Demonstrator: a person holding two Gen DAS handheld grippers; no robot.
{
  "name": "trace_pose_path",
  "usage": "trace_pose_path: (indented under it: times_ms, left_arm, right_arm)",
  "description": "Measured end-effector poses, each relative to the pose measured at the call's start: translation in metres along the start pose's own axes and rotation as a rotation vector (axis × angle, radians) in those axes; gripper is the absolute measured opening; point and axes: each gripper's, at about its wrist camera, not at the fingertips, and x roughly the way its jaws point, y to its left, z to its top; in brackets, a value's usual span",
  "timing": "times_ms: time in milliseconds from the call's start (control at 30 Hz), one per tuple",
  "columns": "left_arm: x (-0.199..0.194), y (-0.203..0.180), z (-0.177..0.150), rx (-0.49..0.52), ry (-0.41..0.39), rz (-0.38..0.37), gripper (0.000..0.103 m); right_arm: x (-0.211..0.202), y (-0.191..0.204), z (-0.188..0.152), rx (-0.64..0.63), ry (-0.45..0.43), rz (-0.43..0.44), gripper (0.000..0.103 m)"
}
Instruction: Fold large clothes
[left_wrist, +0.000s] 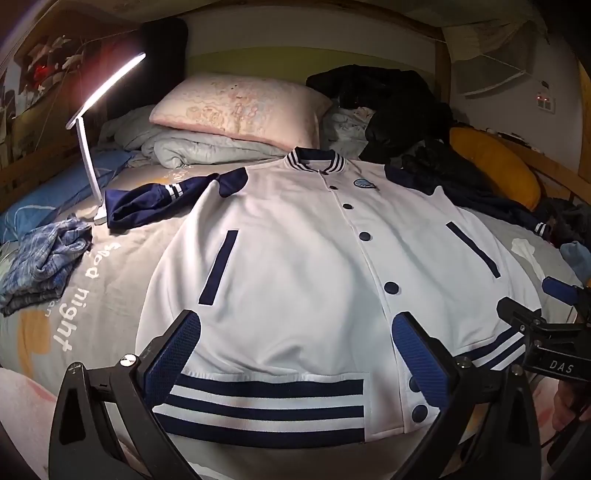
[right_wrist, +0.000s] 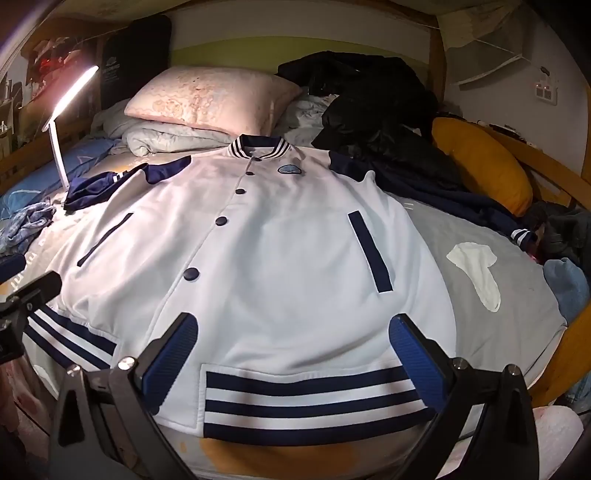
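Note:
A white varsity jacket (left_wrist: 295, 258) with navy sleeves, navy buttons and a navy-and-white striped hem lies front up and buttoned on the bed; it also shows in the right wrist view (right_wrist: 288, 258). Its left sleeve (left_wrist: 147, 201) is bent on the sheet, its right sleeve (right_wrist: 461, 210) stretches right. My left gripper (left_wrist: 295, 354) is open and empty above the left part of the hem. My right gripper (right_wrist: 291, 354) is open and empty above the right part of the hem. The right gripper shows at the left wrist view's right edge (left_wrist: 546, 332).
A lit white desk lamp (left_wrist: 92, 155) stands on the bed at left. A blue cloth (left_wrist: 44, 258) lies left. A pink pillow (left_wrist: 240, 107) on a folded quilt, black clothes (left_wrist: 391, 107) and an orange cushion (left_wrist: 495, 166) lie behind. A white sock (right_wrist: 476, 273) lies right.

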Motion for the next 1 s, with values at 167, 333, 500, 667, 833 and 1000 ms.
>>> trace_pose_path:
  times_ms: [167, 333, 500, 667, 833, 1000]
  left_arm:
    - [-0.0011, -0.0062, -0.0024, 0.047, -0.013, 0.052, 0.103]
    - [-0.001, -0.0094, -0.0027, 0.074, -0.019, 0.047, 0.103]
    - [0.0002, -0.0097, -0.0022, 0.065, -0.006, 0.024, 0.103]
    - [0.002, -0.0091, -0.0037, 0.048, 0.021, 0.005, 0.103]
    - [0.0062, -0.0081, -0.0044, 0.041, 0.056, -0.008, 0.103]
    - [0.007, -0.007, -0.0051, 0.039, 0.059, -0.005, 0.103]
  right_arm:
    - [-0.0014, 0.0008, 0.0006, -0.001, -0.011, 0.023, 0.103]
    - [-0.0058, 0.0075, 0.0007, -0.035, -0.034, 0.011, 0.103]
    - [-0.0048, 0.0063, 0.0017, -0.021, -0.021, 0.029, 0.103]
    - [-0.0043, 0.007, 0.0009, -0.017, -0.013, 0.04, 0.103]
    - [-0.0039, 0.0064, 0.0006, -0.008, -0.008, 0.043, 0.103]
    - [-0.0021, 0.0053, 0.0003, 0.001, 0.005, 0.047, 0.103]
